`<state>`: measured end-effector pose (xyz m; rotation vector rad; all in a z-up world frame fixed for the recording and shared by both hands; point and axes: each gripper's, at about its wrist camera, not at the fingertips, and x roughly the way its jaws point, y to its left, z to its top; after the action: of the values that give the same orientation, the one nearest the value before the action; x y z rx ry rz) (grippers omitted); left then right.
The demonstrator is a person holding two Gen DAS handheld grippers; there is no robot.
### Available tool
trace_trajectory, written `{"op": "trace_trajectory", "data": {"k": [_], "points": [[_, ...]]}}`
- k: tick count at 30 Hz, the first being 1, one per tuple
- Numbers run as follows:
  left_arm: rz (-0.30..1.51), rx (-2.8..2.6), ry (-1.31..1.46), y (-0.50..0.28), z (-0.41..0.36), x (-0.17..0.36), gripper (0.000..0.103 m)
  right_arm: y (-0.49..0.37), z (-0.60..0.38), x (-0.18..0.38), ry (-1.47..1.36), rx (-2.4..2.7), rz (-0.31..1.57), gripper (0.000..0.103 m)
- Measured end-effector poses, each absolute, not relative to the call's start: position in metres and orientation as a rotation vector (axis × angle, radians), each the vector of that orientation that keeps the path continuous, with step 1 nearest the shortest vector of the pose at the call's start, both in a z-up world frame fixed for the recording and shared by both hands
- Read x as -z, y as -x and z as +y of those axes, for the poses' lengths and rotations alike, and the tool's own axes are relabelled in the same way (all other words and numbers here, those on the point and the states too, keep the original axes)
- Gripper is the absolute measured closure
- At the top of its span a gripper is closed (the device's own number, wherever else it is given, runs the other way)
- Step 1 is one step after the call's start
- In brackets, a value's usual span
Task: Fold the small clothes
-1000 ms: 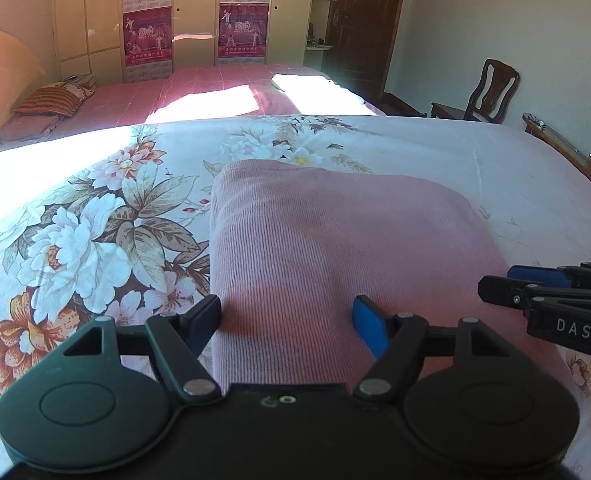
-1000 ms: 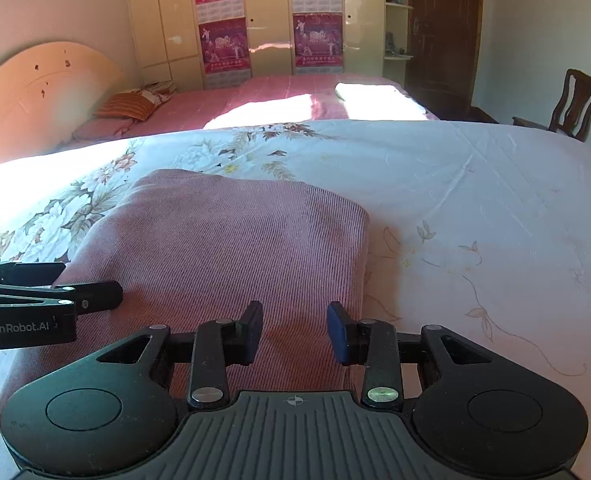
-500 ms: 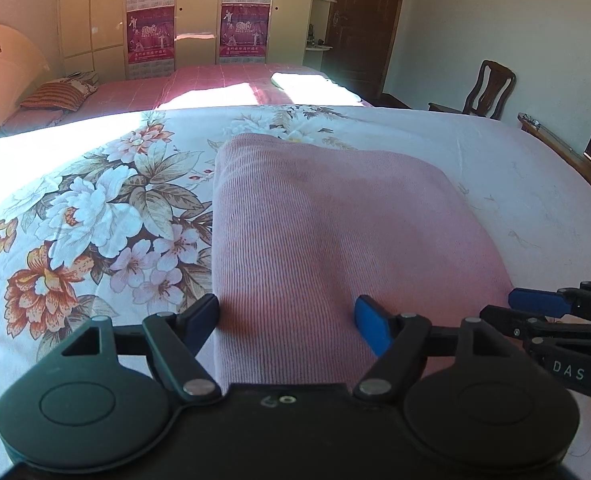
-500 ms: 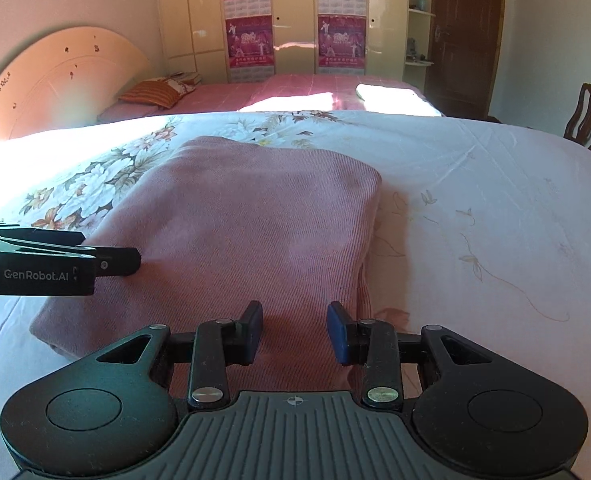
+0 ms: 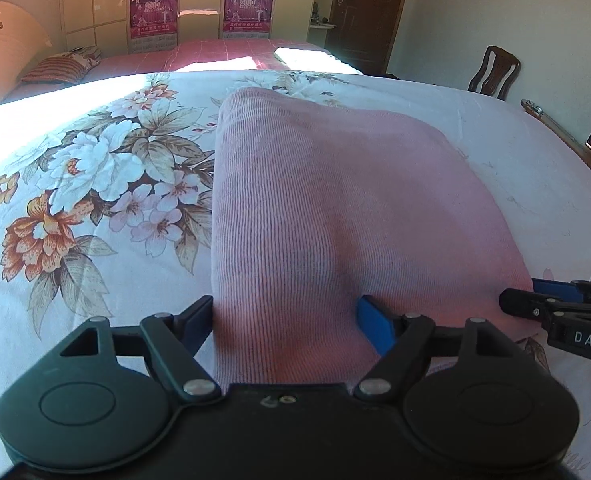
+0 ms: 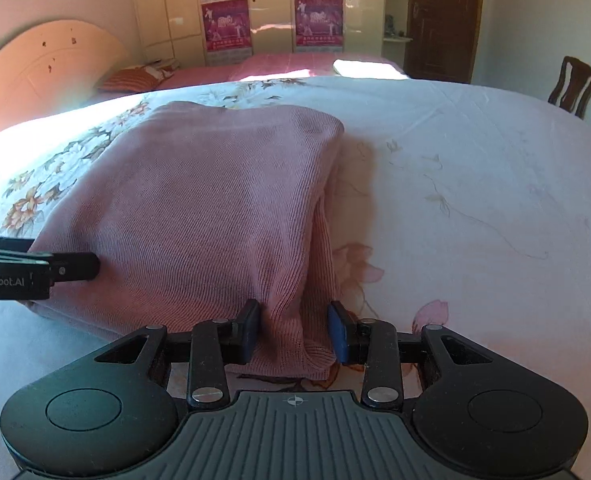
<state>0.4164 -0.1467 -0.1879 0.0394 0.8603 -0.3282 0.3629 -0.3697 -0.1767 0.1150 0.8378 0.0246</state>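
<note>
pink knit: lying folded on the floral bedsheet, near edge under both tongs
left gripper: jaws have just been opening, straddling the near left corner, not pinching it
right gripper: hanging half-open round the right corner bunch, not clearly clamping
tip: probably best letting go evenly, so the fold isn't dragging

You are seeing "DAS" in white letters on the black body of the right gripper, showing at the right edge of the left wrist view. You are reading "nRobot.AI", its start cut off by the frame edge, on the side of the left gripper in the right wrist view. The pink posters on the wardrobe doors are carrying "2010"; their other print is staying too small to read.
</note>
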Motion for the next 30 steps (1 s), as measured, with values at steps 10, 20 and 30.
{"op": "trace_trajectory", "data": {"k": [10, 20, 30], "points": [[0.856, 0.33, -0.065, -0.415, -0.151, 0.187, 0.024, -0.357, -0.369, 0.17, -0.135, -0.052, 0.859, 0.068], [0.852, 0.335, -0.079, -0.415, -0.152, 0.188, 0.022, -0.351, -0.384, 0.16, -0.218, -0.068, 0.851, 0.095], [0.854, 0.337, -0.088, -0.415, -0.154, 0.189, 0.021, -0.349, -0.385, 0.165, -0.235, -0.106, 0.884, 0.095]]}}
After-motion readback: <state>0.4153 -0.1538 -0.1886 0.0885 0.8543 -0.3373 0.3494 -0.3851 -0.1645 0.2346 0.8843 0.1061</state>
